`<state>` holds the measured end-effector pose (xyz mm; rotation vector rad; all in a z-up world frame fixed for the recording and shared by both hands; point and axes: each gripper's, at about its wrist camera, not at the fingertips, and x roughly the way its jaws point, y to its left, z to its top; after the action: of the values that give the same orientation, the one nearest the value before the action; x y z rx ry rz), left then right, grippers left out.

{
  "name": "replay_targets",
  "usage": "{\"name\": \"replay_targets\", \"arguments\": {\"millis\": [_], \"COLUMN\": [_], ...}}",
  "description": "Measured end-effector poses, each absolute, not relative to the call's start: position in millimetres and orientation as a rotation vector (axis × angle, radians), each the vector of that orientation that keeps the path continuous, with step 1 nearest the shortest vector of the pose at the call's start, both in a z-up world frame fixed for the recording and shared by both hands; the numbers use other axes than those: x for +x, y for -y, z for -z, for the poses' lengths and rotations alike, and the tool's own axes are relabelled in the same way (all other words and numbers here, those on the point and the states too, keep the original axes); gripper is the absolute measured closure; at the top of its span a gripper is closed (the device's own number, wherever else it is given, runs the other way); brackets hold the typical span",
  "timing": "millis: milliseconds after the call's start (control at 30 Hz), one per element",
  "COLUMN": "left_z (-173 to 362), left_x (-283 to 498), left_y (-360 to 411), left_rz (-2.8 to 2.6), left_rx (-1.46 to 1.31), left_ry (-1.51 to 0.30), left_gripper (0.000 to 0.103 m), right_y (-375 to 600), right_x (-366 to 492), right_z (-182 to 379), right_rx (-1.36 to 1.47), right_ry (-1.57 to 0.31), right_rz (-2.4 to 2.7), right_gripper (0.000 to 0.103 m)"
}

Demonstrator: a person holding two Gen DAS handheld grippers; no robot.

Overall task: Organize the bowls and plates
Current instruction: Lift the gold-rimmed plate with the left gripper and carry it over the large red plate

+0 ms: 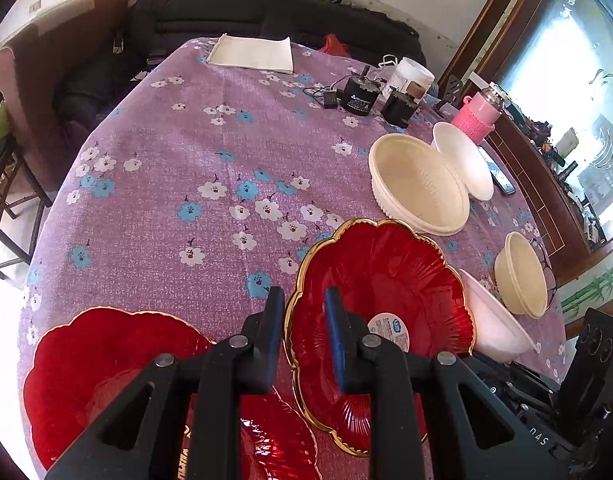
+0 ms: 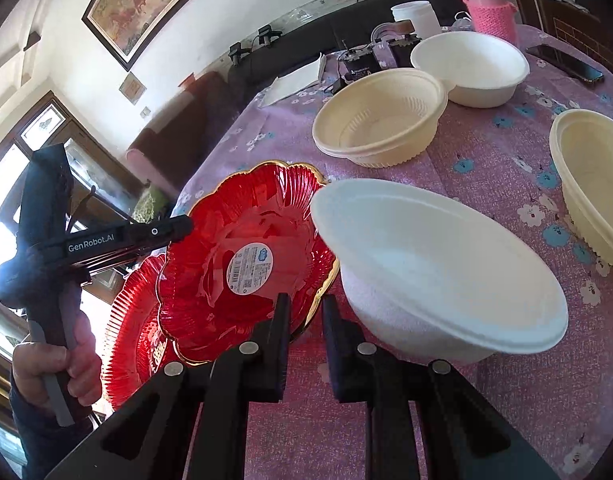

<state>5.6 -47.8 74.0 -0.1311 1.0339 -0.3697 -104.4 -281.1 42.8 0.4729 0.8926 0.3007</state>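
Barely started imo: left tool (image 1: 304,300) nearly shut, pinching the red plate's (image 1: 382,280) rim at the bench's near edge, right tool (image 2: 304,308) nearly shut on nothing, bowls (image 1: 420,190) scattered along the right edge.

The red plate (image 2: 242,248) looks like glossy see-through glass or hard plastic, ribbed all over, with a shiny gold rim and a round paper sticker (image 2: 250,267) in the middle. The second red plate (image 1: 106,360) has the same shiny ribbed finish. The white bowl (image 2: 442,264) is matt, kind of grainy like foam or pressed pulp. The cream bowl (image 2: 380,124) is matt too, smooth-ish plastic or pulp with fine ridges on its wall. The tablecloth (image 1: 178,152) is woven cloth, rough-looking, with a flower print. Gripper fingers (image 1: 275,332) are matt black plastic with blue rubbery pads and small bare metal pins. The pink bottle (image 1: 476,118) wears a knitted sleeve.
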Motion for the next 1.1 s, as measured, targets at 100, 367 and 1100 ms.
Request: {"name": "replay_targets", "arguments": {"millis": [100, 367, 1100], "left_z": [-78, -86, -93], "left_x": [-2, -26, -74], "left_y": [44, 24, -30], "left_rz": [0.369, 0.374, 0.34], "left_rx": [-0.137, -0.181, -0.277], "left_ry": [-1.019, -0.987, -0.919], "left_gripper": [0.083, 0.083, 0.083], "right_y": [280, 274, 235], "right_x": [-108, -114, -113], "right_z": [-46, -54, -67], "right_rx": [0.465, 0.457, 0.371], "right_ry": [-0.885, -0.872, -0.857], "right_rz": [-0.311, -0.347, -0.433], "right_gripper": [0.085, 0.085, 0.085]}}
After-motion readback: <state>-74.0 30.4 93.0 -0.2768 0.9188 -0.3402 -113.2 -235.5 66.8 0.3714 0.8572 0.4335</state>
